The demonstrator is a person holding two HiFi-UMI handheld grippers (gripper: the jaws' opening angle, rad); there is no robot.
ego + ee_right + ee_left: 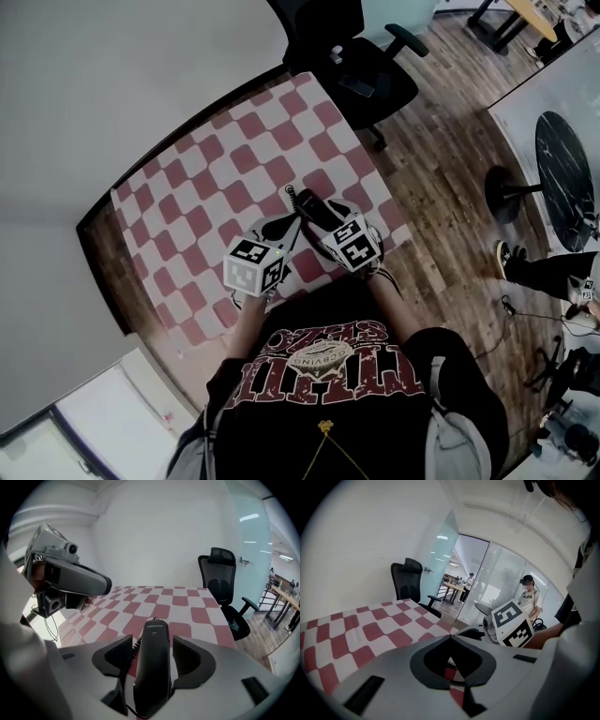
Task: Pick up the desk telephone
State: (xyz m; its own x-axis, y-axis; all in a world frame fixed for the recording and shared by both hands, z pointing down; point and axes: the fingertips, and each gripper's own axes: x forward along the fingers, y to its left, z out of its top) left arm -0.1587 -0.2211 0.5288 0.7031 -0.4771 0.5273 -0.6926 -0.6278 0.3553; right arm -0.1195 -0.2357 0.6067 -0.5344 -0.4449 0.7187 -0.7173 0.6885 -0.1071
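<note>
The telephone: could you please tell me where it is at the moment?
In the head view the telephone lies on the table by its near right edge; it sits between the right gripper's open jaws.

Black T-shirt (281, 427) with maroon lettering (319, 364).

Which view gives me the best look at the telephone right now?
The right gripper view: the telephone lies lengthwise, centred between that gripper's open fingers. The head view shows only its far end past the marker cubes; the left gripper view shows just a dark sliver, if that.
</note>
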